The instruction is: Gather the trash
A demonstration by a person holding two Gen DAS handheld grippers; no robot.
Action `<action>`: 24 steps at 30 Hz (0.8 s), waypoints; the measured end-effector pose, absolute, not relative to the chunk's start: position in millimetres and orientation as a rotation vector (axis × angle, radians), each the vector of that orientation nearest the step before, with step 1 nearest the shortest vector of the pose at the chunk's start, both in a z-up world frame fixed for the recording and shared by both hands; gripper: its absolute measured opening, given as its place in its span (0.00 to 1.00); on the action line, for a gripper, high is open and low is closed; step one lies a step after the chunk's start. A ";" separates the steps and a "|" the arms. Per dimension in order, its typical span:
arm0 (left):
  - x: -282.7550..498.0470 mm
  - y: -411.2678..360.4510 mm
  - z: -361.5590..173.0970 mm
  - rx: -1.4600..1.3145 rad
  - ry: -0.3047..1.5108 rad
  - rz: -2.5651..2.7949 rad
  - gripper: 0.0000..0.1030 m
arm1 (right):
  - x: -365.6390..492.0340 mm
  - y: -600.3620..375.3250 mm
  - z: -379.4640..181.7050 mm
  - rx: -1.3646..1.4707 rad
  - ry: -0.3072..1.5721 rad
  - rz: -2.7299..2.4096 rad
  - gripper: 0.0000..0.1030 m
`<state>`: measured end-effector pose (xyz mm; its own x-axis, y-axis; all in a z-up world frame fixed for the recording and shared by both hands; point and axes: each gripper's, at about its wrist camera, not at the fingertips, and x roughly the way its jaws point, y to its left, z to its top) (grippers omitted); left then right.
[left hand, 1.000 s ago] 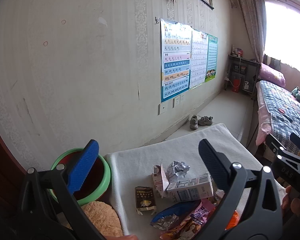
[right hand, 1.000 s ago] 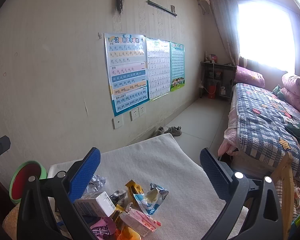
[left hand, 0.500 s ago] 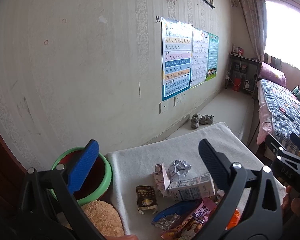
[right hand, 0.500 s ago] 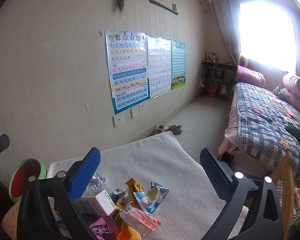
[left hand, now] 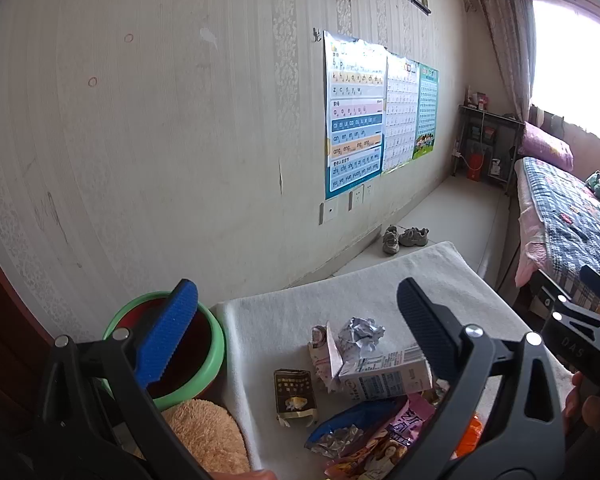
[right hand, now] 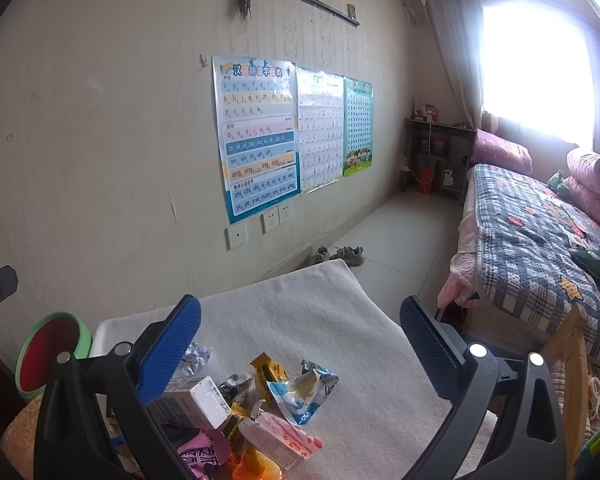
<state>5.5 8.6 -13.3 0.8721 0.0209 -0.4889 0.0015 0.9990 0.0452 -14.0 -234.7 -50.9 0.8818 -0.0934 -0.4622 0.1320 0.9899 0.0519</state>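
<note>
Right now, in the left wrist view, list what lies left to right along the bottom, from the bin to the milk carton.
Green bin → brown snack packet → torn pink-and-white wrapper → crumpled foil ball → milk carton.

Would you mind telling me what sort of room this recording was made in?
Most likely a home bedroom, perhaps a child's: a bed with a patchwork quilt by the window, learning charts on the wall, and small shoes on the floor.

The wall poster (right hand: 256, 136) reads "ang eng ing ong".
</note>
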 end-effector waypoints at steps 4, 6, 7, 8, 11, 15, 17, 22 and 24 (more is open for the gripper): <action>10.1 8.7 -11.4 0.045 0.516 0.014 0.95 | -12.9 -233.7 -50.3 0.080 0.481 -0.117 0.93; 9.4 8.7 -11.7 0.045 0.517 0.015 0.95 | -11.2 -231.2 -50.5 0.075 0.484 -0.116 0.93; 10.1 8.9 -11.5 0.045 0.517 0.016 0.95 | -10.5 -230.8 -50.7 0.074 0.485 -0.116 0.93; 9.8 8.9 -11.8 0.046 0.517 0.016 0.95 | -10.5 -230.9 -50.8 0.073 0.487 -0.115 0.93; 11.0 9.1 -11.4 0.050 0.522 0.019 0.95 | -10.1 -230.3 -51.7 0.072 0.491 -0.115 0.93; 11.5 9.2 -10.6 0.049 0.524 0.020 0.95 | -7.8 -228.7 -51.6 0.069 0.496 -0.115 0.93; 11.3 9.1 -10.9 0.049 0.525 0.021 0.95 | -7.4 -228.3 -52.2 0.068 0.498 -0.114 0.93; 11.7 9.8 -10.3 0.049 0.527 0.023 0.95 | -7.2 -227.4 -52.9 0.065 0.505 -0.111 0.93; 12.7 10.5 -10.0 0.048 0.527 0.023 0.95 | -6.6 -227.0 -53.6 0.066 0.506 -0.110 0.93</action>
